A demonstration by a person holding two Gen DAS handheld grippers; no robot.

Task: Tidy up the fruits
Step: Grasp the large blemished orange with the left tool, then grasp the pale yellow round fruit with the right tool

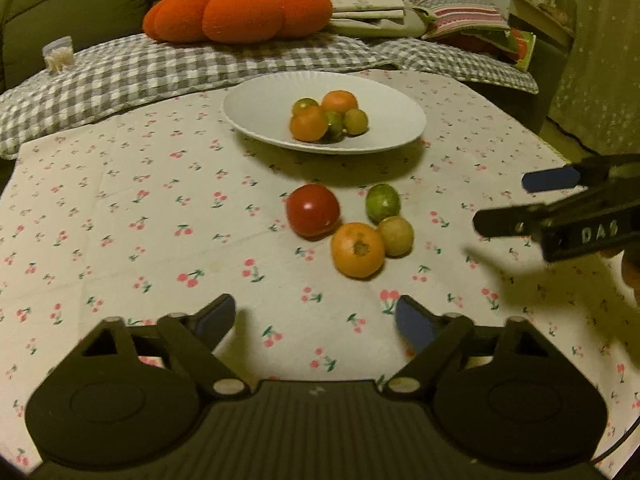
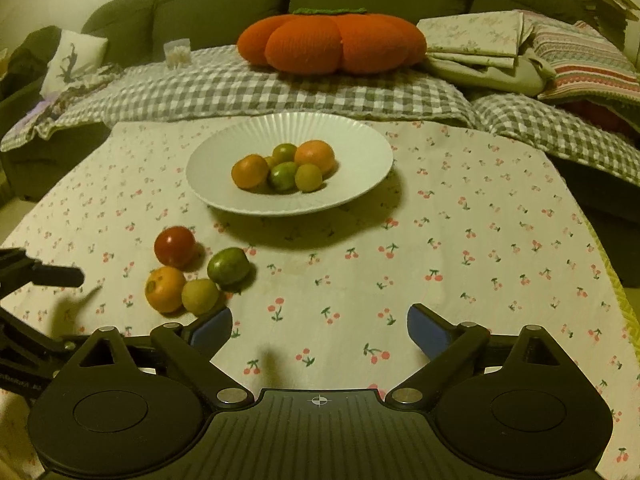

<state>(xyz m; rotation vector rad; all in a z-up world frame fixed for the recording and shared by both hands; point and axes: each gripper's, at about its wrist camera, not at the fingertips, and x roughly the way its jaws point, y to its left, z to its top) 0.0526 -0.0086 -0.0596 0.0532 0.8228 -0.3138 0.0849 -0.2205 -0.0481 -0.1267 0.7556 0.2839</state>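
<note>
A white plate (image 1: 256,116) (image 2: 216,184) holds several small orange and green fruits. In front of it on the cherry-print cloth lie a red tomato (image 1: 313,210) (image 2: 175,246), an orange fruit (image 1: 357,249) (image 2: 165,289), a green fruit (image 1: 383,202) (image 2: 228,266) and a yellowish fruit (image 1: 395,235) (image 2: 200,297). My left gripper (image 1: 316,320) is open and empty, just short of the loose fruits. My right gripper (image 2: 319,326) is open and empty, to the right of them; it also shows at the right edge of the left wrist view (image 1: 500,202).
A grey checked blanket (image 2: 256,92) lies behind the table. An orange pumpkin cushion (image 2: 332,42), folded cloths (image 2: 480,46) and a small clear box (image 2: 177,53) sit on the sofa. The table edge runs along the right (image 2: 612,272).
</note>
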